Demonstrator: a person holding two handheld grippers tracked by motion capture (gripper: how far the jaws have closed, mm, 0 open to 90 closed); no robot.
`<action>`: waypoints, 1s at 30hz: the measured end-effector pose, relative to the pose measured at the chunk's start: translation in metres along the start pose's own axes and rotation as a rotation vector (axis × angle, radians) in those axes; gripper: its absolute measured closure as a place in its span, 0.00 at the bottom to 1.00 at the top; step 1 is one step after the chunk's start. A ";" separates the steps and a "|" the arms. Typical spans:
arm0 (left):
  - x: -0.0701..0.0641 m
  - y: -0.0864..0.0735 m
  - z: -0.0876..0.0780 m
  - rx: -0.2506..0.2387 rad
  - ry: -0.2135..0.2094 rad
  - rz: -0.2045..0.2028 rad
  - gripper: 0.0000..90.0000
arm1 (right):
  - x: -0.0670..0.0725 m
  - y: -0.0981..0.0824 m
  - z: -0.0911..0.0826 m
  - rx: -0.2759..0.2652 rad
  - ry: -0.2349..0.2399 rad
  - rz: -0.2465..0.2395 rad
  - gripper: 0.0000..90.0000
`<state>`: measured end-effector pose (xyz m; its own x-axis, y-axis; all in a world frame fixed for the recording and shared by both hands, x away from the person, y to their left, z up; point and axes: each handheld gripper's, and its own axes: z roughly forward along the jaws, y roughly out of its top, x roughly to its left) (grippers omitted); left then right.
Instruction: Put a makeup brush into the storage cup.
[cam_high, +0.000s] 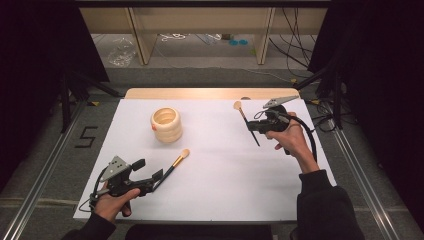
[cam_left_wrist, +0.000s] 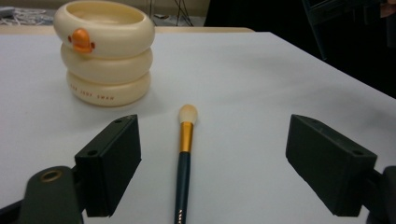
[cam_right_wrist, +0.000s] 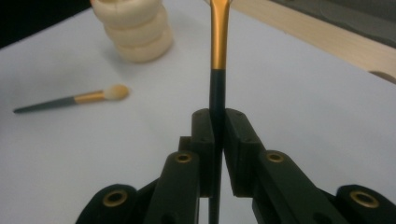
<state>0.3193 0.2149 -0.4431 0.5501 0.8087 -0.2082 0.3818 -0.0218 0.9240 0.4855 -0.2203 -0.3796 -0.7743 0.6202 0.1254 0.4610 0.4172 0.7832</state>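
Broadly: white table (cam_high: 225, 175), cream ringed cup with orange duck bill (cam_high: 166, 124) far left. Right gripper (cam_high: 256, 126) raised at far right, clamped on dark-handled, gold-ferruled brush (cam_high: 246, 121); risks swinging or slipping, being pinched low on a thin handle. Left gripper (cam_high: 149, 175) low at near left, jaws spread around second, similar brush (cam_high: 176, 163) lying flat; could nudge it sideways if closed off-centre.

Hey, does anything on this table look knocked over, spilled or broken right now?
Nothing stands out. The cream ringed holder stands upright, one brush lies flat between the open left gripper, and the right gripper grips the other brush. No spills or damage show.
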 end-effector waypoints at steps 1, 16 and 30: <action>-0.003 0.001 0.001 0.001 -0.007 0.002 0.20 | 0.005 0.001 0.000 -0.012 -0.003 -0.007 0.92; -0.019 0.014 0.039 -0.001 -0.089 -0.007 0.24 | 0.061 0.004 0.010 -0.198 0.109 -0.008 0.92; -0.038 0.023 0.066 0.008 -0.186 0.007 0.28 | 0.105 0.001 0.021 -0.294 0.223 -0.017 0.92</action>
<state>0.3557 0.1448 -0.4348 0.6803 0.6861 -0.2579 0.3829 -0.0326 0.9232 0.4141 -0.1403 -0.3783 -0.8713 0.4415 0.2146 0.3277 0.1977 0.9239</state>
